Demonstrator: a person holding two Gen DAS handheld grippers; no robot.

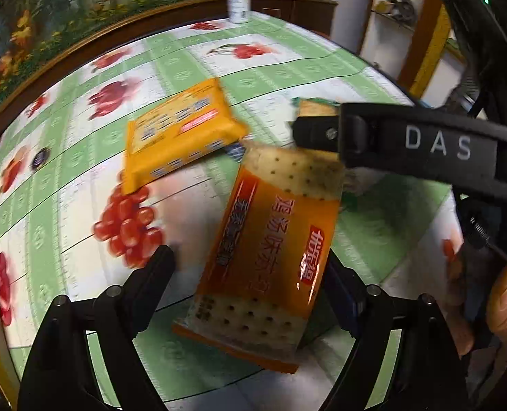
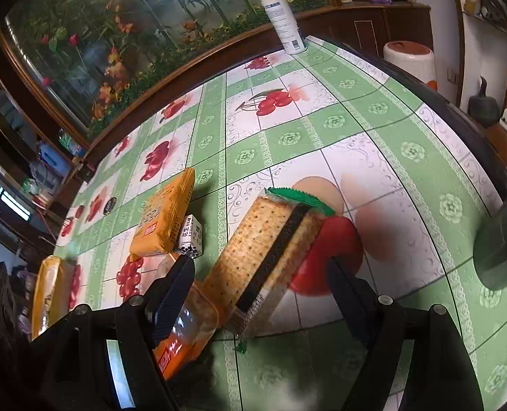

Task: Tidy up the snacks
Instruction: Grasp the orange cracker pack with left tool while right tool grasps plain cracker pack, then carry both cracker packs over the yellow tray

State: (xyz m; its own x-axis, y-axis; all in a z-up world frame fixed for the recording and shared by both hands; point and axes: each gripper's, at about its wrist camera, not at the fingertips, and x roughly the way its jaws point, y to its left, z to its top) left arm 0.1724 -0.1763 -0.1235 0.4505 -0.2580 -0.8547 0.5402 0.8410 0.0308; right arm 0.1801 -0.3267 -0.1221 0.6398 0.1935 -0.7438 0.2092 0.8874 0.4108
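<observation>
An orange cracker packet (image 1: pixel 270 253) lies tilted between the fingers of my left gripper (image 1: pixel 250 260). The gripper is open, and its left pad stands clear of the wrapper. A yellow-orange packet (image 1: pixel 181 133) rests further out on the table. In the right wrist view my right gripper (image 2: pixel 260 263) is open around a green-ended cracker packet (image 2: pixel 270 246) that lies seam side up, with gaps on both sides. One finger (image 1: pixel 321 132) of the right gripper reaches in from the right over that green-ended packet (image 1: pixel 316 108). The orange packet (image 2: pixel 185 328) sits under the right gripper's left finger.
The fruit-print tablecloth (image 2: pixel 373 144) covers a round table whose edge curves along the right. A white spray bottle (image 2: pixel 282 17) stands at the far rim. A yellow-orange packet (image 2: pixel 164 219), a small white packet (image 2: pixel 191 236) and another yellow packet (image 2: pixel 48 291) lie to the left. A hand (image 1: pixel 499 304) shows at the right.
</observation>
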